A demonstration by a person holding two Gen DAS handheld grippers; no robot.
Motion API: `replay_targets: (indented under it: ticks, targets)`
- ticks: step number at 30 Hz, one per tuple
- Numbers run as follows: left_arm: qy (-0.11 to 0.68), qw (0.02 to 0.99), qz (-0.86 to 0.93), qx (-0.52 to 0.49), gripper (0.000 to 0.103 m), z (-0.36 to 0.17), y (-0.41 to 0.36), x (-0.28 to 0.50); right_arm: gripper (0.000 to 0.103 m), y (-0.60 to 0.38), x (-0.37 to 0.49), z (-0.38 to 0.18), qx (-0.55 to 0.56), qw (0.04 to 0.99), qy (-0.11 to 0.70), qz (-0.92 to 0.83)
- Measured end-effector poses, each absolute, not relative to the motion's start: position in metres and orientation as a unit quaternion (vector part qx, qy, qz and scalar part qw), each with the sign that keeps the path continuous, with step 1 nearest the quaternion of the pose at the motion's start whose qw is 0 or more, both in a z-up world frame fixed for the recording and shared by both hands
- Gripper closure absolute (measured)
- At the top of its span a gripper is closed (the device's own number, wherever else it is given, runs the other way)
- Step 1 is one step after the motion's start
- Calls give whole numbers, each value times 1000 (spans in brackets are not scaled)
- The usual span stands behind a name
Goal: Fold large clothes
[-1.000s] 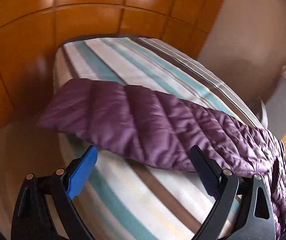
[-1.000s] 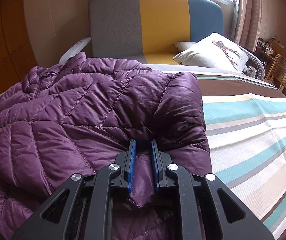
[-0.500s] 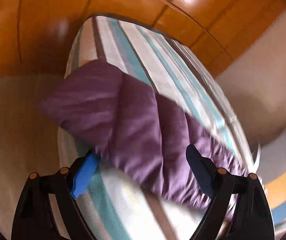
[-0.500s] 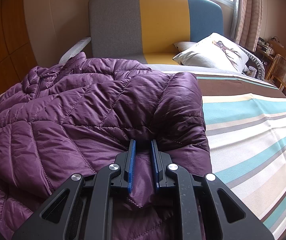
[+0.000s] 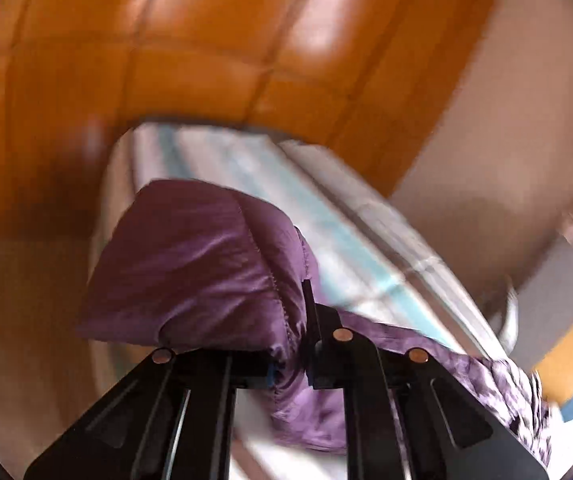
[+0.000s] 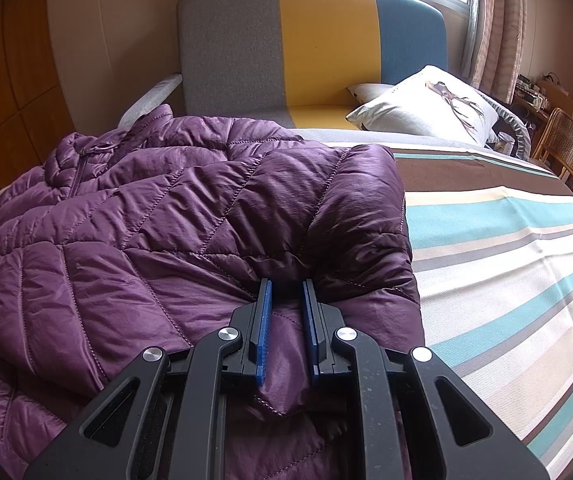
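left gripper [image 5: 290,344] has just clamped the purple puffer jacket [image 6: 190,216]
right gripper [image 6: 286,320] still pinches its hem beside the striped bedsheet [image 6: 506,280]; fold can start.

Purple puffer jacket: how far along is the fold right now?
Done: one side of the purple puffer jacket already lies folded over its body on the striped bedspread. In hand: the right hand-held gripper pinches the folded edge, and the left hand-held gripper is clamped on a sleeve end. Left: that sleeve is not yet laid in, and the jacket's length is unfolded.
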State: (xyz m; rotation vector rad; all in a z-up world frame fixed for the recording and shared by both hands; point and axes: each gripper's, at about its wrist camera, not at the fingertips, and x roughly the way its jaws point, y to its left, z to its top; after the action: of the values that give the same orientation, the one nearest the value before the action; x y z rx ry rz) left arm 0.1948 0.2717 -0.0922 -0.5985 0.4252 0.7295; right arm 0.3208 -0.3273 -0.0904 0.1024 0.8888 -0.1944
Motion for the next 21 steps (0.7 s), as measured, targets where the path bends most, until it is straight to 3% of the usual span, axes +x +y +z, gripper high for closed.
replay_targets:
  ticks: [10,21]
  targets:
    - [201,950,207,-123,93,-46,138,262,88,-328,321,-90,52,897,429,-93]
    - [272,956,100,-43,94,-71,16,303,88,-329,322,-90,55,897,428,-92]
